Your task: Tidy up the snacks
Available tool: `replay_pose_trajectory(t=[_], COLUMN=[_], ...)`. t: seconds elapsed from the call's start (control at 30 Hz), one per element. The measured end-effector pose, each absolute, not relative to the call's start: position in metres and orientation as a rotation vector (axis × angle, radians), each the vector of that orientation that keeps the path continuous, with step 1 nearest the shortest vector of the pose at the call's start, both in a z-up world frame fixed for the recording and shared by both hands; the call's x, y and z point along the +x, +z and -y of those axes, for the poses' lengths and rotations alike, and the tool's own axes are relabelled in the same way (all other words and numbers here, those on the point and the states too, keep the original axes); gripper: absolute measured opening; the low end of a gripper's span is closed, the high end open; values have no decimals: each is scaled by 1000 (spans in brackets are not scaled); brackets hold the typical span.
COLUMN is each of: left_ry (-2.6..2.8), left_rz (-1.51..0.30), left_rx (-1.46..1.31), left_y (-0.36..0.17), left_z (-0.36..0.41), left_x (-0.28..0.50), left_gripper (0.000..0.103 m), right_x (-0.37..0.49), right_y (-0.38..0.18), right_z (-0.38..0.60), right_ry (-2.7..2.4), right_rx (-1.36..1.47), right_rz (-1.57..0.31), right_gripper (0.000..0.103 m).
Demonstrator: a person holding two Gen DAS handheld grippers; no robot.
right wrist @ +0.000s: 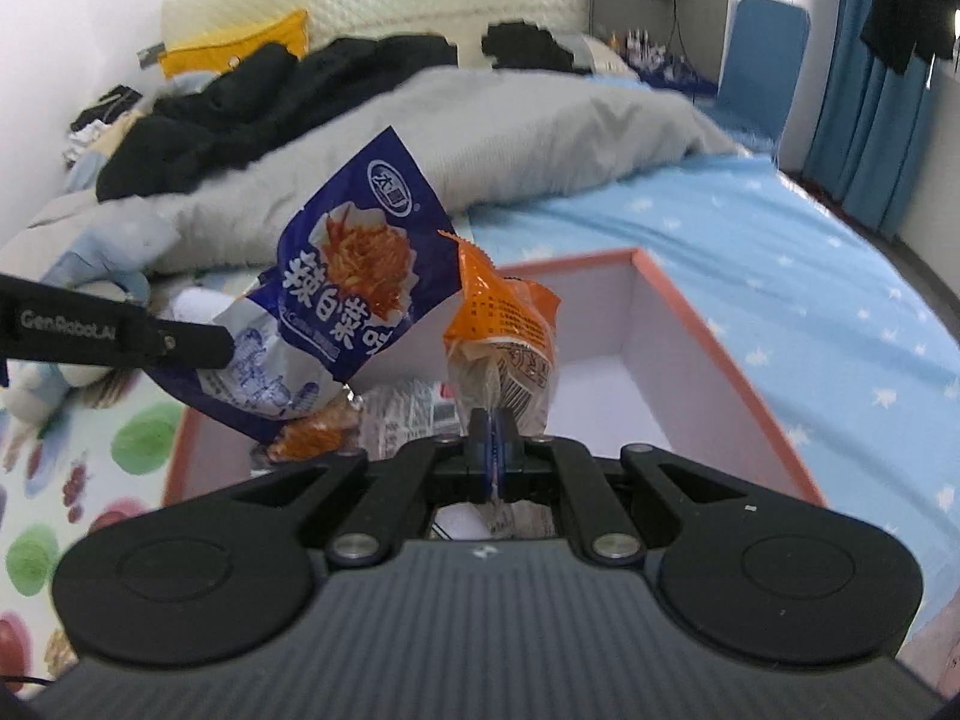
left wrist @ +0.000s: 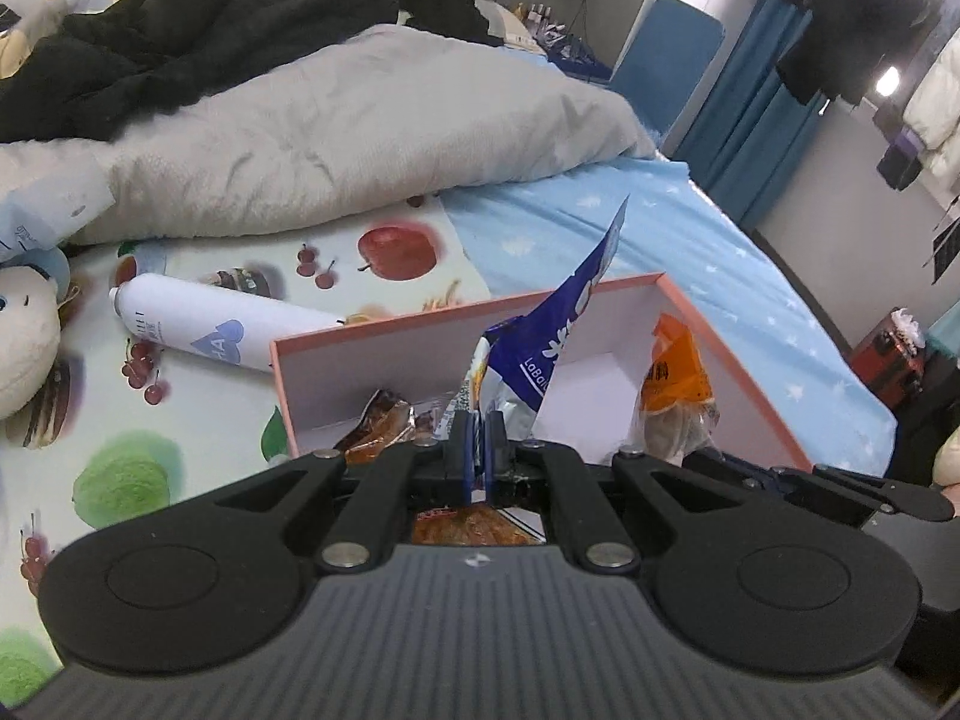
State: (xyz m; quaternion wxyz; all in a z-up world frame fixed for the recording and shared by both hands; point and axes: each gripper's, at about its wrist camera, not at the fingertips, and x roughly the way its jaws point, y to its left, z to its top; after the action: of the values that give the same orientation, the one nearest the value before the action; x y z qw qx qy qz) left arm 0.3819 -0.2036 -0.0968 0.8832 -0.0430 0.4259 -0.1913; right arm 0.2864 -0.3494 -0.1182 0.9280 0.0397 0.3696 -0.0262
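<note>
Left gripper (left wrist: 478, 441): jaws pressed together on the lower edge of a blue snack packet (left wrist: 555, 330), which stands up and away from the fingertips, its top corner pointing upward. In the right wrist view the same blue snack packet (right wrist: 354, 276) hangs from the left gripper (right wrist: 198, 342) at the picture's left, over the near-left part of the box.

Right gripper (right wrist: 493, 441): jaws pressed together on the bottom edge of an orange snack packet (right wrist: 501, 324), which rises straight up from the fingertips. In the left wrist view this orange snack packet (left wrist: 675, 384) shows at the right inner side of the box, with the right gripper (left wrist: 840, 483) just below it.

Pink-rimmed box (left wrist: 420, 324): open, white inside, lying on the bed directly ahead of both grippers. Both held packets are over its interior; whether either touches the floor of the box cannot be told. A brown wrapped snack (left wrist: 378, 426) lies inside at the near left.

Surroundings: a fruit-print mat (left wrist: 198, 408) under the box's left part, a blue star-print sheet (left wrist: 720, 252) to its right, a white spray can (left wrist: 210, 324) lying on the mat just behind the box, a grey duvet (left wrist: 360, 132) further back, and a plush toy (left wrist: 24, 336) at the left edge.
</note>
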Motion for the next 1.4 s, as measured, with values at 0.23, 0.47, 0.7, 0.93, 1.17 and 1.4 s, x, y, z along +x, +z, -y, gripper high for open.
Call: replay_pose_trajectory(t=[0.23, 0.47, 0.7, 0.93, 1.17, 1.4], left_ry=[-385, -341, -363, -378, -403, -392], left_rz=[-903, -861, -776, -658, -579, -528], left_rx=[-86, -93, -87, -103, -97, -87], left_y=[-105, -74, -23, 36, 75, 78], left_z=[203, 187, 172, 151, 135, 115], left_x=[384, 370, 330, 277, 217, 159], left_gripper=[5, 32, 46, 46, 46, 46], right_x=[288, 274, 239, 199, 150, 100], right_y=[-129, -106, -58, 3, 41, 38], right_z=[349, 345, 341, 332, 324, 321], right_ry=[-43, -2, -5, 2, -4, -28], right_rx=[95, 88, 100, 104, 129, 125], right_rz=[-789, -762, -642, -514, -426, -401], right_gripper=[7, 13, 40, 40, 40, 40])
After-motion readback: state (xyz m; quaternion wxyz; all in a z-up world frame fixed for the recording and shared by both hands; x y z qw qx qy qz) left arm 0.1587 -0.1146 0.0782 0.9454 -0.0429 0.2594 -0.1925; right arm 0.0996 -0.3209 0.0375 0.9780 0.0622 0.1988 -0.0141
